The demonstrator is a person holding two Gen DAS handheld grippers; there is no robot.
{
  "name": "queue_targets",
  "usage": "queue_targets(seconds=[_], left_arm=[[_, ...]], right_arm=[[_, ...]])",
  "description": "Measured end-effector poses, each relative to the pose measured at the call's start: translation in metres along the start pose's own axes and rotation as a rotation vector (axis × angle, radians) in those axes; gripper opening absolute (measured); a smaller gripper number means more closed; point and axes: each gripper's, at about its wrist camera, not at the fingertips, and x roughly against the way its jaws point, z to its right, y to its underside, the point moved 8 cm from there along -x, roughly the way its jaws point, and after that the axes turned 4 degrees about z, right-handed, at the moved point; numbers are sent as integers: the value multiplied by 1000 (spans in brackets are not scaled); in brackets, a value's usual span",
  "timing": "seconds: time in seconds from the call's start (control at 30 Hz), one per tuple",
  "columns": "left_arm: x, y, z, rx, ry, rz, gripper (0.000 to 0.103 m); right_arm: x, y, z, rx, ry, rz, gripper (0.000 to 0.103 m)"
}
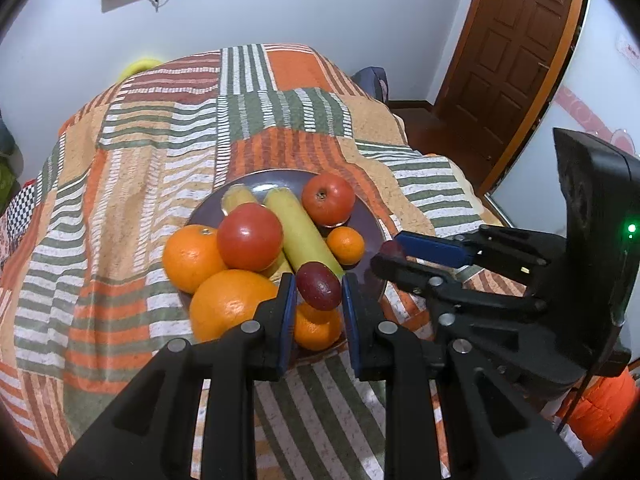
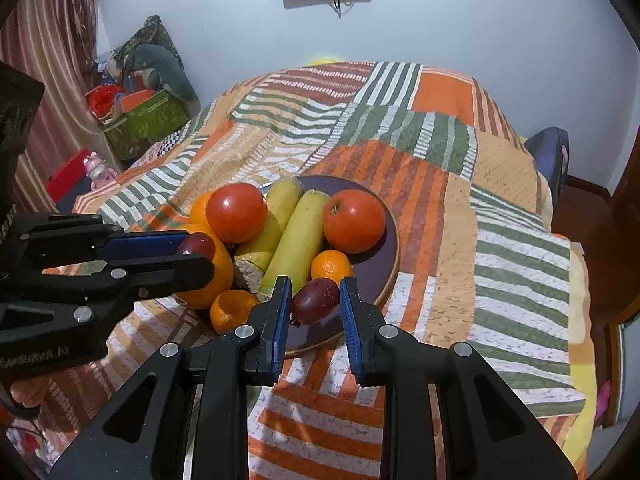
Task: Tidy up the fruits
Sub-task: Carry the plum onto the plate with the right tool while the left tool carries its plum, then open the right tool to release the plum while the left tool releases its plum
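A dark plate (image 1: pixel 362 216) (image 2: pixel 386 264) on a striped quilt carries two red round fruits (image 1: pixel 250 236) (image 1: pixel 328 199), several oranges (image 1: pixel 192 258) and yellow-green bananas (image 1: pixel 302 240). My left gripper (image 1: pixel 318 280) hovers over the plate's near edge, shut on a dark red plum (image 1: pixel 318 292). In the right wrist view the left gripper (image 2: pixel 198 250) reaches in from the left with that plum (image 2: pixel 196 243). Over the plate's near right rim, my right gripper (image 2: pixel 316 282) is shut on a second dark red plum (image 2: pixel 316 300). The left wrist view shows the right gripper (image 1: pixel 388 250) at the plate's right edge.
The striped quilt (image 1: pixel 132 200) (image 2: pixel 500 240) covers the whole surface and drops off at its edges. A brown door (image 1: pixel 516 60) stands at the far right. Boxes and clutter (image 2: pixel 144 120) sit beside a curtain at the far left.
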Motion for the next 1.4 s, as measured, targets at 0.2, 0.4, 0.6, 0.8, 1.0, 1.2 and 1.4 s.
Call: queue_targets(seconds=[0.2, 0.4, 0.6, 0.8, 1.0, 1.2, 1.4], left_arm=[[-16, 6, -3, 6, -5, -26, 22], [-18, 7, -6, 12, -9, -17, 22], [-19, 8, -7, 31, 3, -32, 24], [-10, 7, -8, 52, -4, -13, 29], [36, -7, -6, 64, -26, 89, 29], [107, -26, -1, 88, -34, 229, 29], [198, -37, 14, 89, -41, 401, 29]], right_arm=[[-10, 6, 2, -6, -8, -27, 23], [-15, 7, 3, -20, -15, -40, 23], [-13, 4, 4, -31, -21, -44, 29], [2, -4, 3, -25, -10, -13, 31], [38, -21, 1, -32, 6, 65, 31], [97, -45, -14, -12, 24, 188, 31], [171, -62, -42, 4, 30, 342, 31]])
